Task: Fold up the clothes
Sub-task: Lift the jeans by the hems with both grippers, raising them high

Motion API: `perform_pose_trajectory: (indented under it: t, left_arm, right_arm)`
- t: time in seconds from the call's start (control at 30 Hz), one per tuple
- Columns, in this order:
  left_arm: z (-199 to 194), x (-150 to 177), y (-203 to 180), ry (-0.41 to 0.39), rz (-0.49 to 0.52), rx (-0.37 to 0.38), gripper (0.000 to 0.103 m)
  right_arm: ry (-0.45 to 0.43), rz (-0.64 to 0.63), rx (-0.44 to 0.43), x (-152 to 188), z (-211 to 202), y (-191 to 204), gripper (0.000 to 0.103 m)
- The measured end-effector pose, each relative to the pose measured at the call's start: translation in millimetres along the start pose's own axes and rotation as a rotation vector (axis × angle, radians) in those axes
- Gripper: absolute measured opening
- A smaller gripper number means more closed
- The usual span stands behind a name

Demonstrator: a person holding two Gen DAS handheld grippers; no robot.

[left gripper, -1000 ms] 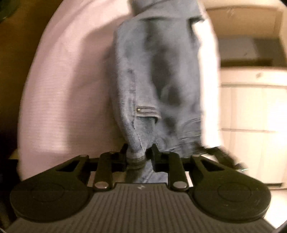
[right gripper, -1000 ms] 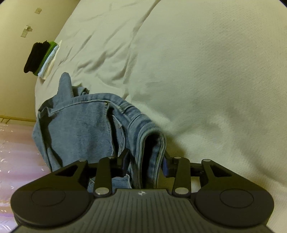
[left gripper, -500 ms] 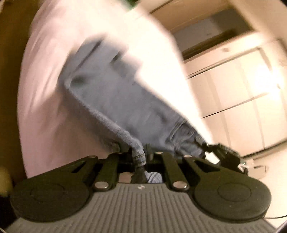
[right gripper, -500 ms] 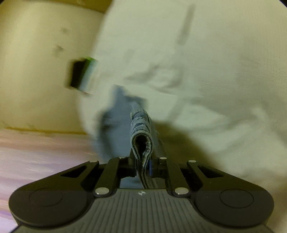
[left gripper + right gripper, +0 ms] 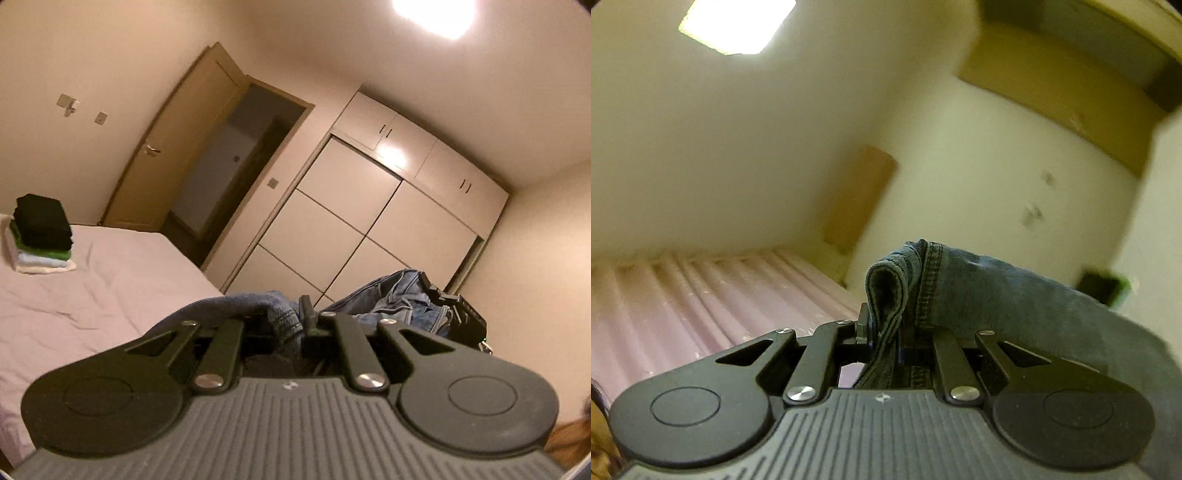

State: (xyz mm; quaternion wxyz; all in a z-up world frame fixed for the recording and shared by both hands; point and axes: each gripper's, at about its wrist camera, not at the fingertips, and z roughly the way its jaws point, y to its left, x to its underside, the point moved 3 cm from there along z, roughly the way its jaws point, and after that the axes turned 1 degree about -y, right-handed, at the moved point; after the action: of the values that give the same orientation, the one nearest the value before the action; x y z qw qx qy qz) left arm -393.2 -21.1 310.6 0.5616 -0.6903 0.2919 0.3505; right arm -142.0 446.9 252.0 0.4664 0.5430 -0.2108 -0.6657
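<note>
While both tongs pinch denim, jeans (image 5: 388,299) hang lifted above the bed (image 5: 122,280). Left tongs (image 5: 295,325): clamped on an edge. Right tongs (image 5: 886,339): clamped on a folded hem. Risk: thin bite slips; folded stack (image 5: 40,236) at 9 o'clock toppled by swinging legs.

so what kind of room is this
Most likely a bedroom: a bed with a stack of folded clothes on it, a built-in wardrobe and an open door.

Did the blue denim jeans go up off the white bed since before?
Yes. The blue denim jeans went up: earlier they lay against the white bed, now they hang above it, level with the wardrobe, pinched by the left gripper.
</note>
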Motion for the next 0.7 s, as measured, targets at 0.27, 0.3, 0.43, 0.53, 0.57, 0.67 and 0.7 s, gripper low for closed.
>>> perform_pose_trajectory:
  t: [0.27,0.3,0.43,0.53,0.57,0.67,0.7]
  left_arm:
    - [48.8,-35.6,109.4,0.132,-0.212,-0.046,0.009]
    - [65.6,-41.4,136.8,0.154,-0.253,-0.076,0.009]
    - [130.5,-77.2,238.9,0.172,-0.32,-0.249,0.008]
    - [157.1,-127.5,270.1,0.077,-0.282,-0.337,0.008]
    - [157.6,-151.7,263.3,0.027,-0.231,-0.347,0.008]
    - [147.3,-226.6,215.0,-0.146,-0.027,-0.357,0.008]
    - [142.4,-243.2,196.1,-0.192,0.015,-0.344,0.008]
  right_arm:
    - [-0.035,-0.033,0.175,-28.3,76.4,-16.0,0.012]
    - [-0.027,-0.013,0.23,-31.6,99.3,-39.4,0.012]
    - [0.028,0.072,0.477,-44.2,202.8,-147.9,0.012]
    - [0.055,0.079,0.575,-55.2,282.0,-201.1,0.013]
    - [0.055,0.078,0.57,-62.3,304.5,-206.3,0.012]
    - [-0.009,-0.016,0.43,-93.8,351.9,-169.7,0.012]
    - [-0.032,-0.052,0.379,-104.7,366.9,-155.4,0.012]
